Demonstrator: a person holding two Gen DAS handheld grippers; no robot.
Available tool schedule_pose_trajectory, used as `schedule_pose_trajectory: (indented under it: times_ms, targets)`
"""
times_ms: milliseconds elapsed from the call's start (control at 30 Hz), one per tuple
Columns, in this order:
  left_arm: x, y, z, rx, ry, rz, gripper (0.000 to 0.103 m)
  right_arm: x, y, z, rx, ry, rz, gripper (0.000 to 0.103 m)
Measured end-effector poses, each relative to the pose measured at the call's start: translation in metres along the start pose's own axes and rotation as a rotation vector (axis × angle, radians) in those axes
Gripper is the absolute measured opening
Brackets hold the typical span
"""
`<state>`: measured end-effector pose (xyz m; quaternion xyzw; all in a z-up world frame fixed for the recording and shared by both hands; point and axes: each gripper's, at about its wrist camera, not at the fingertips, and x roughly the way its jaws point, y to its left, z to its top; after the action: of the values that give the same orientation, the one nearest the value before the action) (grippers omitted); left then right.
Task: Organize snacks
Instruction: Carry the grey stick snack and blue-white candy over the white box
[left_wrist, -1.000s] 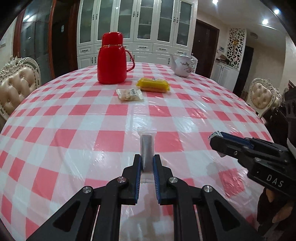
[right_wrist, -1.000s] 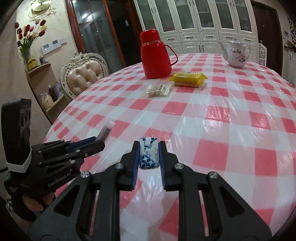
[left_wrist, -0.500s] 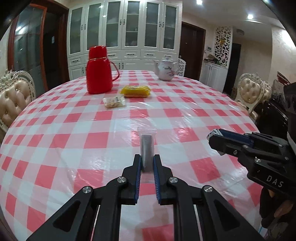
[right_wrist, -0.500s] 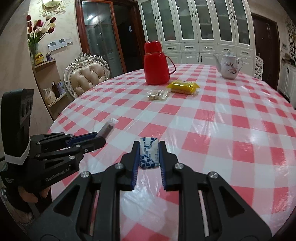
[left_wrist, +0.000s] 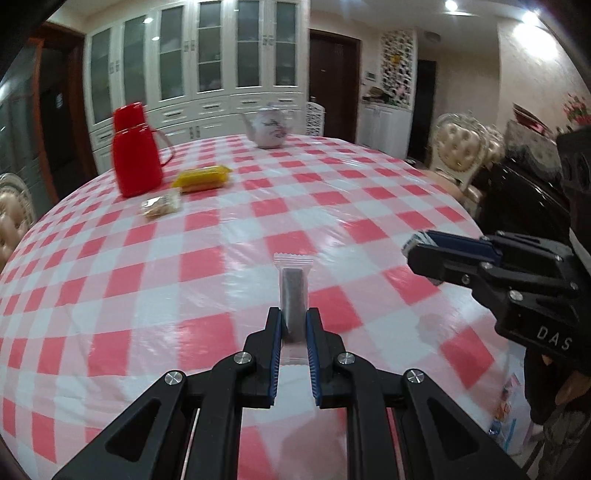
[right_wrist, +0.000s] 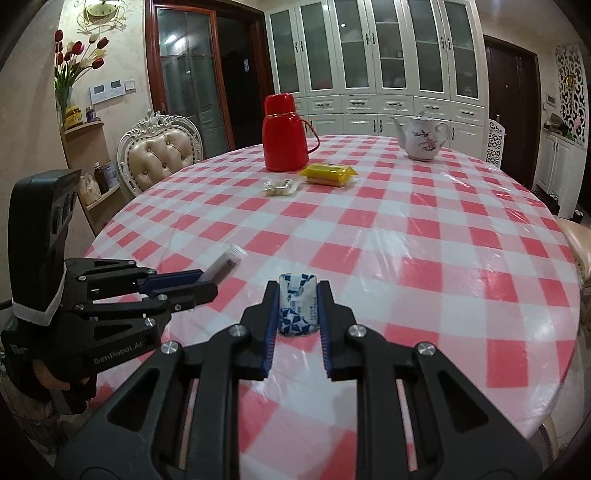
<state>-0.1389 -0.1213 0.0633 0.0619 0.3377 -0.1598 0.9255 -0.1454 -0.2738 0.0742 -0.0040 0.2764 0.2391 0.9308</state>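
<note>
Checked table (right_wrist: 461, 258) farther below than a second ago, fingers (left_wrist: 275, 332) gripping dark snack bar (left_wrist: 293, 295), blue-white packet (right_wrist: 297, 310).

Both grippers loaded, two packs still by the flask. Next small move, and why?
Probably carry both forward toward the yellow pack and small clear pack beside the red flask, then set down there. The left gripper is shut on a dark bar in clear wrap, the right gripper on a blue-and-white packet; both are held above the near part of the checked table, apart from that group.
</note>
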Motion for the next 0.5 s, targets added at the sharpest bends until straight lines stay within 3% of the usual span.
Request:
schedule_pose_trajectory:
  times_ms: [400, 500]
  targets:
    - [0.004, -0.063, 0.0, 0.117, 0.039, -0.089, 0.014, -0.053, -0.056, -0.034, 0.077, -0.009, -0.071, 0.024]
    - [0.005, -0.082, 0.001, 0.14, 0.057, -0.147, 0.014, -0.067, -0.074, -0.043, 0.095, -0.005, -0.116, 0.024]
